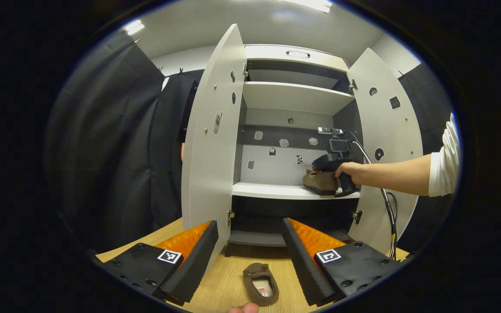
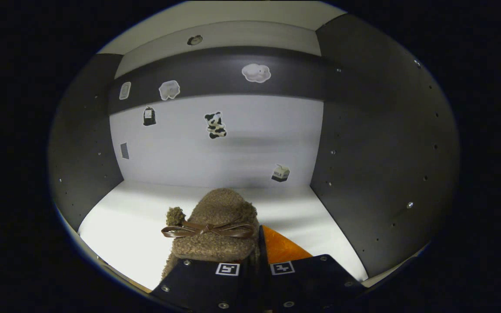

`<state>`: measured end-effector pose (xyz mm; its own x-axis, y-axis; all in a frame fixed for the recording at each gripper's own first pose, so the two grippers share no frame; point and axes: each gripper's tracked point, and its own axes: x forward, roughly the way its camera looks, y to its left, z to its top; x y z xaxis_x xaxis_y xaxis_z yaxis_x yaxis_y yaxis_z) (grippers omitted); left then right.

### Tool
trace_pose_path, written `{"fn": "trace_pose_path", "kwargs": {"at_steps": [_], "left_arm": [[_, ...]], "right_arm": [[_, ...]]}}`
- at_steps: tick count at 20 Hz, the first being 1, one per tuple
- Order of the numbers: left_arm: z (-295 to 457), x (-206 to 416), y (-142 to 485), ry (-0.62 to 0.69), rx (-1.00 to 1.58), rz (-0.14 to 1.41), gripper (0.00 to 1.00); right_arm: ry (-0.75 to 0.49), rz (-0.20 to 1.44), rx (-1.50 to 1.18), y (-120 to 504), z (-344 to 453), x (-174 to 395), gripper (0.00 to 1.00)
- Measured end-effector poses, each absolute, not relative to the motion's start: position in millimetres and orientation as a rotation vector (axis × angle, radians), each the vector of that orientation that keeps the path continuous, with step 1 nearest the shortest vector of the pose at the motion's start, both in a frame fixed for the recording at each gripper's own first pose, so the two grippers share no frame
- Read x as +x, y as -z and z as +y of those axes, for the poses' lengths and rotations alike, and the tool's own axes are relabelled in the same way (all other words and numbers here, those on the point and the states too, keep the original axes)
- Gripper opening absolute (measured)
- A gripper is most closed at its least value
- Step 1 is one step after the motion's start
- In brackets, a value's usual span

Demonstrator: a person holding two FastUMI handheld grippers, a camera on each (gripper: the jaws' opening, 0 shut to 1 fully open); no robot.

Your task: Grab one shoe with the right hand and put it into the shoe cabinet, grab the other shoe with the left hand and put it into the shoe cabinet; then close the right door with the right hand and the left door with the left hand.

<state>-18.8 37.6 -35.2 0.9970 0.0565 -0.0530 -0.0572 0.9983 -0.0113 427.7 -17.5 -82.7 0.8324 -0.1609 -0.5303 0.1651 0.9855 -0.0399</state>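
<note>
Right tongs (image 2: 257, 256) clamp the brown shoe (image 2: 218, 226); left tongs (image 1: 250, 250) gape empty.

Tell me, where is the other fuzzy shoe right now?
In the left gripper view, the second brown shoe lies on the wooden floor before the open shoe cabinet, between the left gripper fingers.

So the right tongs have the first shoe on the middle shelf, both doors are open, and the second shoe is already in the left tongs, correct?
Not quite. The second shoe lies on the floor between the open left tongs, ungrasped, as the left gripper view shows. The rest holds: the right tongs have the first shoe on the shelf, doors open.
</note>
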Motion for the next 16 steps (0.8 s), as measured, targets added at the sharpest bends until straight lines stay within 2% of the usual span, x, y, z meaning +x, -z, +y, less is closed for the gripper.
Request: {"fn": "trace_pose_path", "kwargs": {"at_steps": [5,6,7,8,9,10,12,14,16], "left_arm": [[37.9,-18.4,42.2,-0.053,-0.01,0.069,0.96],[38.0,-18.6,41.9,-0.052,-0.009,0.068,0.96],[38.2,-17.9,41.6,-0.051,-0.007,0.067,0.96],[38.6,-17.4,42.5,-0.048,-0.007,0.066,0.96],[38.1,-16.2,41.7,-0.044,-0.01,0.064,0.96],[37.9,-14.8,42.7,-0.039,-0.014,0.065,0.96],[36.9,-12.8,43.8,-0.029,-0.022,0.066,0.96],[36.5,-6.4,42.6,-0.015,-0.036,0.066,0.96],[34.0,-0.4,40.6,0.01,-0.047,0.063,0.96]], "right_arm": [[0.147,0.588,0.015,79.6,-19.7,419.1,0.24],[0.142,0.597,0.019,78.5,-19.6,415.1,0.31],[0.134,0.603,0.017,77.1,-20.7,410.6,0.31],[0.127,0.604,0.009,74.4,-22.3,407.3,0.46],[0.132,0.595,0.002,70.0,-26.5,405.5,0.52],[0.13,0.59,0.004,65.5,-28.8,402.2,0.66],[0.118,0.603,0.018,62.2,-29.1,394.3,0.82],[0.113,0.581,0.008,53.7,-30.3,388.1,0.89],[0.104,0.557,0.003,43.7,-27.2,377.6,0.92]]}}
